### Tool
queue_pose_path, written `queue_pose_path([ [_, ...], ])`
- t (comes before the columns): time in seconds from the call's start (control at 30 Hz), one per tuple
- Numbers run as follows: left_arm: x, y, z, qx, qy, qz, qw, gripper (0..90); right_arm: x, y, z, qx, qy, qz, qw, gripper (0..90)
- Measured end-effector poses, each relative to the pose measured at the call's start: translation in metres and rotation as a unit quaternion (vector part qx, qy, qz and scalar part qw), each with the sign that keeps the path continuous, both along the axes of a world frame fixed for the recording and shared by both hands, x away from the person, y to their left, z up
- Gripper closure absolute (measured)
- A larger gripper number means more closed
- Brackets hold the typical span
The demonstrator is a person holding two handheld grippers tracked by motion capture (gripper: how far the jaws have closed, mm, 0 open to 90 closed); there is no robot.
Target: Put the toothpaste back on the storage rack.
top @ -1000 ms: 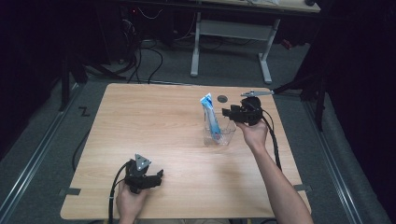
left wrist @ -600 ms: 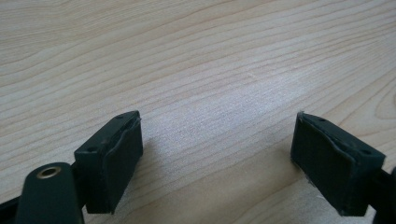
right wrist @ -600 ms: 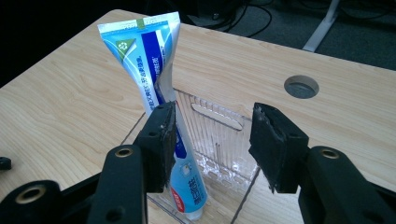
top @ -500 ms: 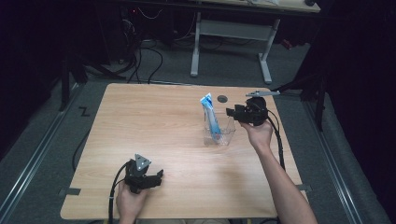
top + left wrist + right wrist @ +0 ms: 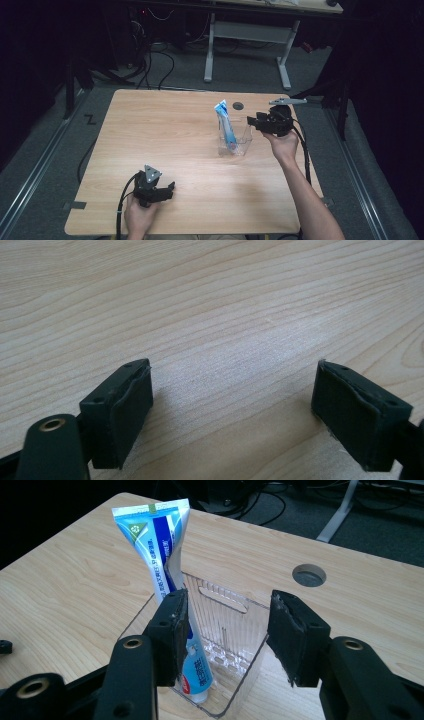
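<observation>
A blue and white toothpaste tube [image 5: 226,125] [image 5: 157,545] stands upright, leaning in the left part of a clear plastic bin [image 5: 241,145] [image 5: 245,665] on the wooden table [image 5: 150,130]. My right gripper [image 5: 251,121] [image 5: 230,600] is level just right of the bin, its jaws open over the bin's near rim with nothing between the pads. The left pad stands close in front of the tube, and I cannot tell if they touch. My left gripper [image 5: 169,187] [image 5: 235,369] rests low on the table near the front left, open and with nothing in it.
A round cable hole [image 5: 238,105] [image 5: 308,575] lies in the table just behind the bin. The right table edge runs close behind my right hand. Cables trail from both grippers. A white desk frame [image 5: 247,35] and cords stand on the floor beyond.
My right gripper has drifted a little to the right, away from the tube and bin, with its jaws as wide as before. The left gripper has stayed put.
</observation>
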State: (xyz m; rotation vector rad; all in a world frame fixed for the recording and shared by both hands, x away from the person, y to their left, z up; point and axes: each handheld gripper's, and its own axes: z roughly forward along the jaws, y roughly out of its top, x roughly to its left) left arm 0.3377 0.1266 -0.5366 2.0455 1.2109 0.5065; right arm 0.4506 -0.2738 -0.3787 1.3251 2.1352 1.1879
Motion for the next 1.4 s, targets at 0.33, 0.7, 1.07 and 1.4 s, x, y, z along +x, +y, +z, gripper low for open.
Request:
queue_pose_path([
  [0.33, 0.0, 0.0, 0.0, 0.0, 0.0, 0.0, 1.0, 17.1, -0.01, -0.013, -0.004, 0.003, -0.003, -0.011, 0.9999, 51.7],
  [0.7, 0.0, 0.0, 0.0, 0.0, 0.0, 0.0, 1.0, 17.1, -0.02, -0.018, 0.003, -0.004, -0.013, -0.008, 0.9999, 51.6],
  [1.07, 0.0, 0.0, 0.0, 0.0, 0.0, 0.0, 1.0, 17.1, -0.032, -0.019, 0.004, -0.006, -0.017, -0.01, 0.9998, 51.5],
  [1.4, 0.0, 0.0, 0.0, 0.0, 0.0, 0.0, 1.0, 17.1, -0.043, -0.031, 0.0, -0.003, -0.02, -0.016, 0.9997, 51.4],
])
